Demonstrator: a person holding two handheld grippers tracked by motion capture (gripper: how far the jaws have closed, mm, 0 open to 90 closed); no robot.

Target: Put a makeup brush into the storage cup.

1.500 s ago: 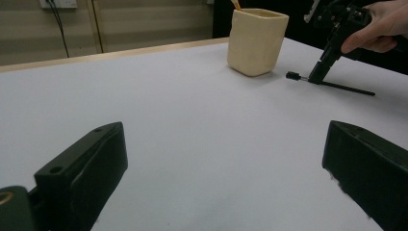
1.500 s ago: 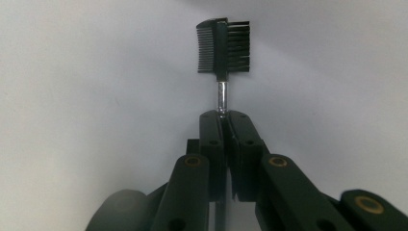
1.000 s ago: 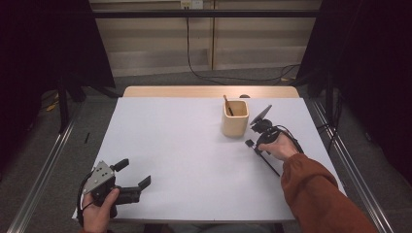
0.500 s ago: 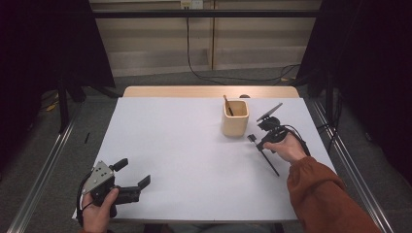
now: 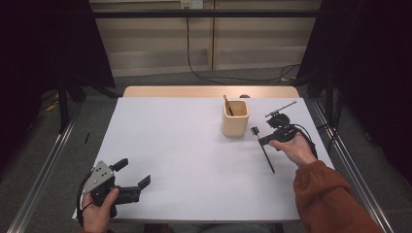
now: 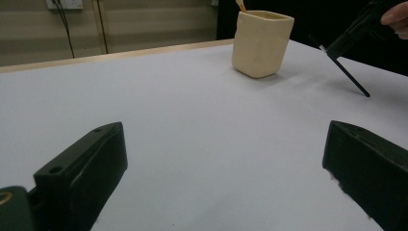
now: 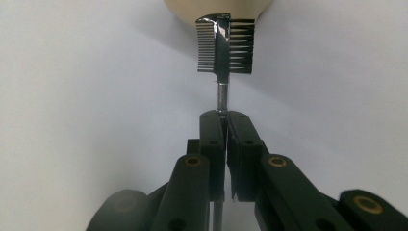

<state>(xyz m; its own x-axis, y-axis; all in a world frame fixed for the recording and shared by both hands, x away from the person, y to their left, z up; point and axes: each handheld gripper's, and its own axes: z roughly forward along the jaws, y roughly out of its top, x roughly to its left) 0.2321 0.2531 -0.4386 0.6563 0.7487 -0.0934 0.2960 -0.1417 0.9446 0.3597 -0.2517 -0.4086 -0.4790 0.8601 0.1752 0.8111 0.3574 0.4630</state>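
Jaws of right gripper (image 7: 225,115) pinch the thin, stiff, light comb (image 7: 224,44) mid-handle, just beside the cup (image 5: 235,118); likely to twist, so grip nearer its toothed head.

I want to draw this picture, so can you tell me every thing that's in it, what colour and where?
Comb: one, black, thin handle clamped in the right gripper, lifted near the cup.
Cup: one, cream, standing at the table's far right.
Stick: one, brown, leaning inside the cup.
Table: one, white top.
Left gripper: one, black, jaws open, near left corner.
Right gripper: one, black, shut on the comb.
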